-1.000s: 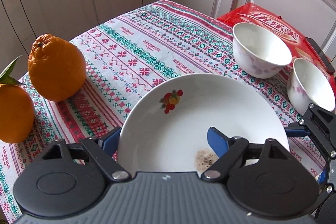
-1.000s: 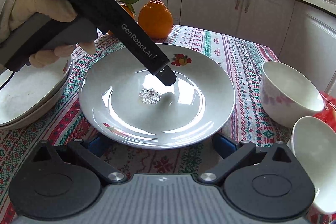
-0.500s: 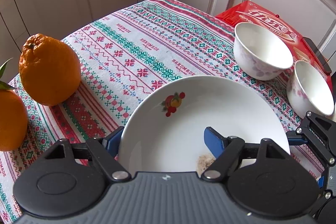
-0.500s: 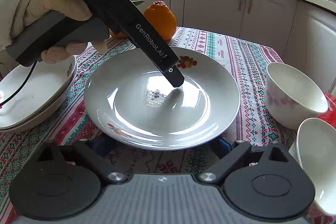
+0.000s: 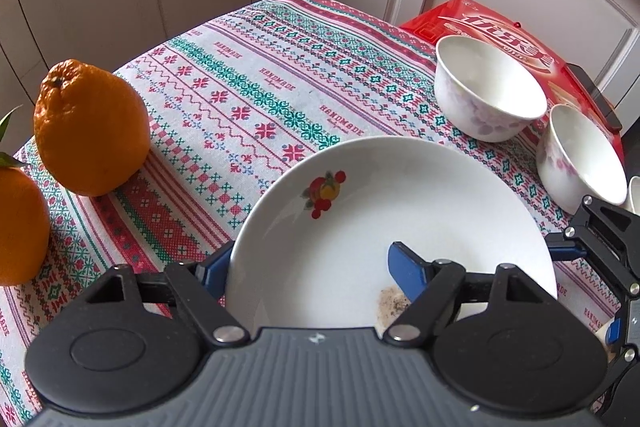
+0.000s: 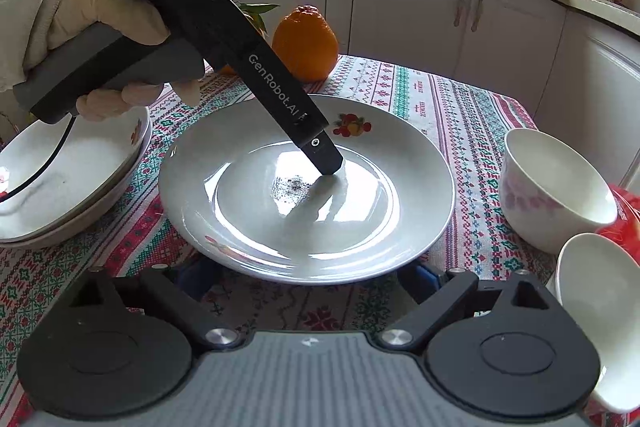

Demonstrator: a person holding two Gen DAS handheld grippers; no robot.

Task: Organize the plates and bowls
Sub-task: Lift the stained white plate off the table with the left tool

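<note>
Both grippers have been closing on the plate (image 6: 304, 187) in the middle of the table: the left gripper (image 5: 316, 267) pinches its rim, one finger inside, one beneath, while the right gripper (image 6: 308, 277) straddles the near edge, contact hidden. Lift level, then carry it over to the stacked plates (image 6: 76, 183) at left, clear of the bowls (image 6: 556, 187).

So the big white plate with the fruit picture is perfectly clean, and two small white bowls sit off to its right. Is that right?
Not quite: the plate is not clean. A dark speckled smudge sits near its middle, plain in the right wrist view and also visible in the left wrist view. The rest holds: it carries a fruit picture, and two small white bowls sit to its right.
</note>
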